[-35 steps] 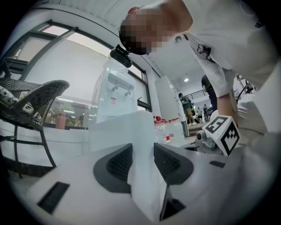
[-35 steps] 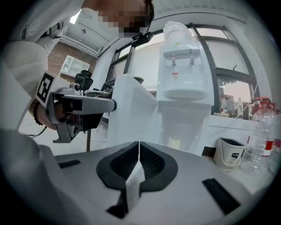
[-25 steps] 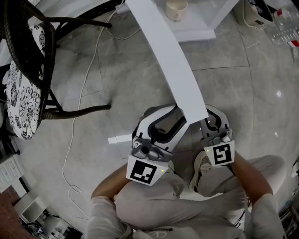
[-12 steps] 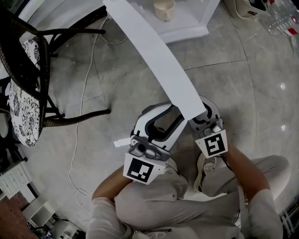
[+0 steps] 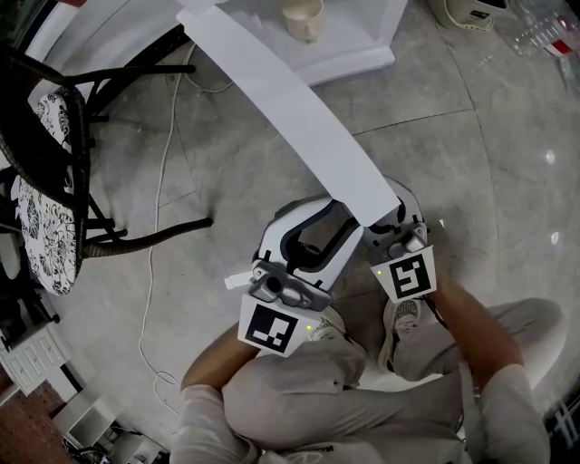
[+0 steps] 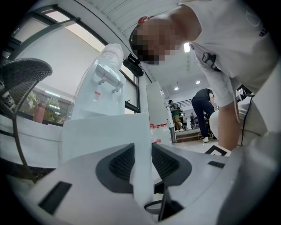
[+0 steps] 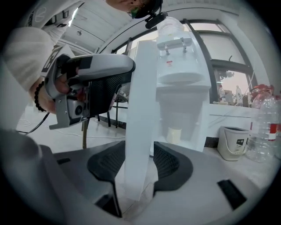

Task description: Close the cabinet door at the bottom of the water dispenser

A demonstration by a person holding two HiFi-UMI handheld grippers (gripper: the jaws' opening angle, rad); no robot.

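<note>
The white cabinet door (image 5: 299, 127) swings out from the bottom of the water dispenser (image 7: 180, 88) toward me. My left gripper (image 5: 326, 210) is at the door's free end, and its pads press both faces of the door (image 6: 105, 136). My right gripper (image 5: 394, 207) is just right of it at the same end. Its jaws are opening, with the door's edge (image 7: 142, 110) between them and a small gap beside it. The left gripper (image 7: 94, 83) also shows in the right gripper view. A cream cup (image 5: 302, 18) stands inside the open cabinet.
A black wicker chair (image 5: 54, 154) with a patterned cushion stands at the left, and a white cable (image 5: 154, 227) trails over the floor beside it. A small bin (image 7: 232, 143) and plastic bottles (image 7: 263, 127) sit right of the dispenser. The person's knees are directly behind both grippers.
The right gripper has come in from the right onto the door's end and now straddles it. The left gripper has stayed on the door.
</note>
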